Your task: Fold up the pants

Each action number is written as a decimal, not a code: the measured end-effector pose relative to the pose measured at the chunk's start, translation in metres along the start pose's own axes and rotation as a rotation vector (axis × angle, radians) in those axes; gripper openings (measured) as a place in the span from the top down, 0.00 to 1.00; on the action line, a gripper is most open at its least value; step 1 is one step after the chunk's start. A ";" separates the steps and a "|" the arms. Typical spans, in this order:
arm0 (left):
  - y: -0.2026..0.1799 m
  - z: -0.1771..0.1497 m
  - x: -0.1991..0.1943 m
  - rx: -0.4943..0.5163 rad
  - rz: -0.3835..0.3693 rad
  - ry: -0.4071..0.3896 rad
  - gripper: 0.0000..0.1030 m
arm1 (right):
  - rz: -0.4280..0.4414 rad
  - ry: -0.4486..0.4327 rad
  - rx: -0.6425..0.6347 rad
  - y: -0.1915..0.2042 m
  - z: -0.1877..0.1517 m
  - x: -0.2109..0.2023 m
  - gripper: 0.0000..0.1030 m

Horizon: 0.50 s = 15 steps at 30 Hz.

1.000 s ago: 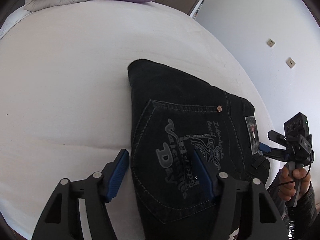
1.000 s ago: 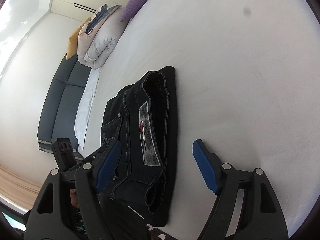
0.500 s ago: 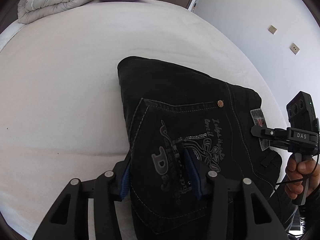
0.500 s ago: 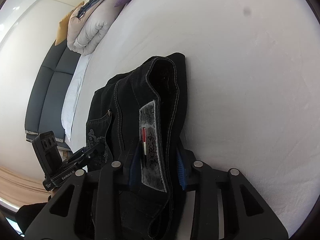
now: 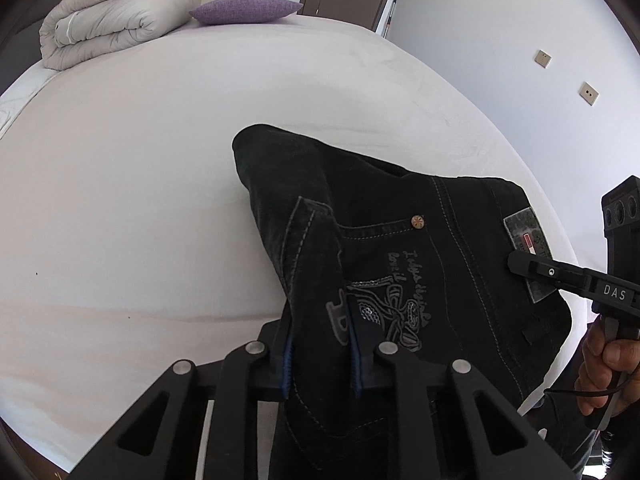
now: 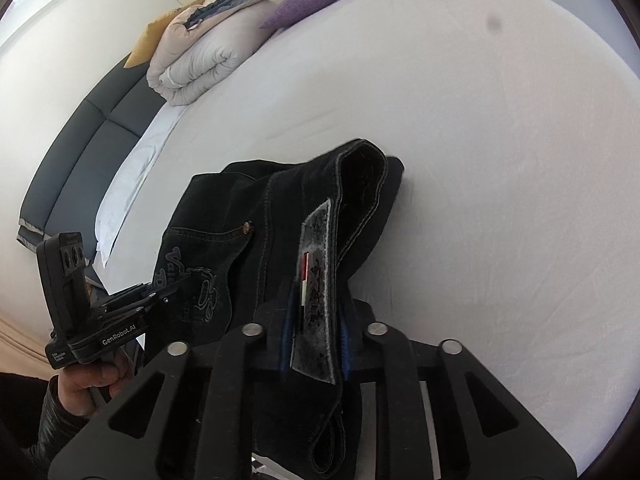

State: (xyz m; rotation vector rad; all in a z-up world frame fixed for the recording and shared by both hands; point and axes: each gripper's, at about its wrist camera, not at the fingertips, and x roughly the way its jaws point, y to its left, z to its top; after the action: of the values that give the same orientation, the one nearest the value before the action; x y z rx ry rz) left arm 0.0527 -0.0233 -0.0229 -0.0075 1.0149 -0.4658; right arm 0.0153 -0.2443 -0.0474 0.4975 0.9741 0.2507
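On the white bed [image 5: 160, 160], the black pants [image 5: 400, 220] lie folded, left gripper [image 5: 322, 364] clamped at the pocket, right gripper [image 6: 314, 344] clamped on the waistband — looks heavy, floppy denim, best gripped at thick seams.

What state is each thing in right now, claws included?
Black denim pants: folded, near edge lifted off the bed, pinched at two spots.
Left claw: shut on the pocket side.
Right claw: shut on the waistband at the grey label.
White bed: sheet smooth.
Beige duvet: folded, at the far end.
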 end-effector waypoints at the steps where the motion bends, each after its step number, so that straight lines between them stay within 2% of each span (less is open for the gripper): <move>1: -0.004 0.002 -0.004 0.007 0.005 -0.010 0.80 | 0.006 -0.009 -0.007 0.003 0.001 -0.004 0.85; 8: -0.029 0.030 -0.021 0.056 -0.003 -0.073 0.80 | 0.029 -0.072 -0.037 0.008 0.019 -0.033 0.86; 9: -0.021 0.034 -0.031 0.065 -0.006 -0.081 0.80 | 0.035 -0.086 -0.035 0.005 0.026 -0.039 0.86; 14: -0.061 0.095 -0.018 0.117 -0.005 -0.119 0.80 | 0.030 -0.133 -0.036 -0.014 0.070 -0.061 0.86; 15: -0.054 0.109 -0.009 0.124 -0.003 -0.123 0.80 | 0.031 -0.141 -0.035 -0.020 0.081 -0.063 0.86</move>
State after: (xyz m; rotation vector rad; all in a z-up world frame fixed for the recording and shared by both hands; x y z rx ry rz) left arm 0.1177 -0.0910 0.0550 0.0725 0.8641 -0.5237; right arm 0.0486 -0.3110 0.0254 0.4913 0.8244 0.2566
